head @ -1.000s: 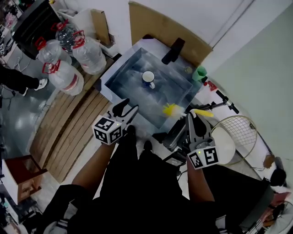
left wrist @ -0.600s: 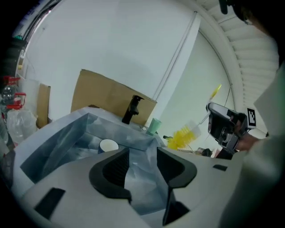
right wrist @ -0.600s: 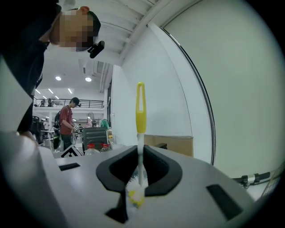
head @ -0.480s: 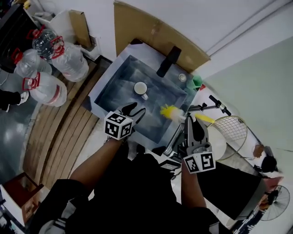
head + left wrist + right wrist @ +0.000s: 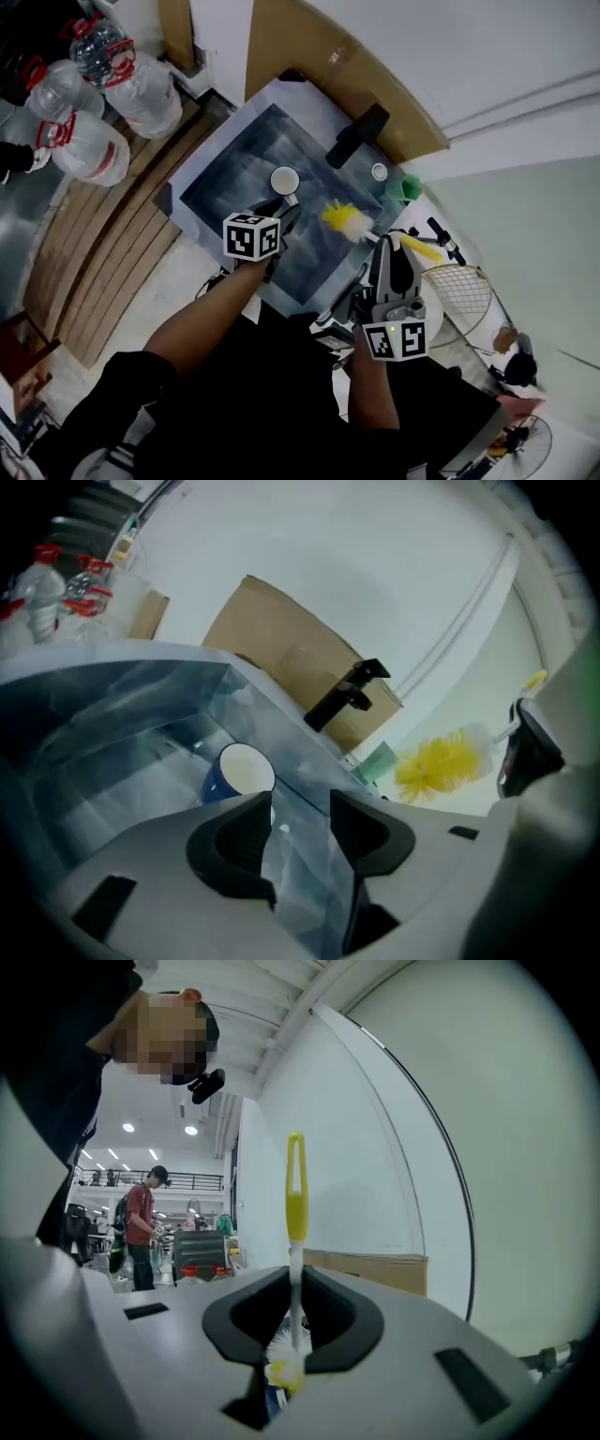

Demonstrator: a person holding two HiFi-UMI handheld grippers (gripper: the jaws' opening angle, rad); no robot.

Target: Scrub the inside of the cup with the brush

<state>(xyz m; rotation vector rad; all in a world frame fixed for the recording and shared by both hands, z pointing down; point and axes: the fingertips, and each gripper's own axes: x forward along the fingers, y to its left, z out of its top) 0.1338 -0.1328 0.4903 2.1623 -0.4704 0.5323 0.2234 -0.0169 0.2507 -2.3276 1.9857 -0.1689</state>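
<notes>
- Head view: the cup point(image 5: 284, 180) stands upright in the sink point(image 5: 211, 141), toward its far edge and just ahead of my left gripper point(image 5: 279, 216) — the nearer one. The brush point(image 5: 349, 221) points its bristles over the sink.
- Left gripper view: the jaws are apart and empty, with the cup slightly to their left and open room around it.
- Right gripper view: my right gripper point(image 5: 296, 1321) is clamped on the brush handle — across the jaws.

The cup point(image 5: 239, 772) is blue outside and white inside. The brush point(image 5: 345, 221) has yellow bristles, a white stem and a yellow handle. The sink point(image 5: 230, 173) is shiny grey, with a black tap point(image 5: 356, 134) behind it and a green thing point(image 5: 405, 187) beside it. The left gripper point(image 5: 300, 832) and right gripper point(image 5: 295, 1312) are grey with black jaws. Each cube point(image 5: 251, 236) is white with black squares.
</notes>
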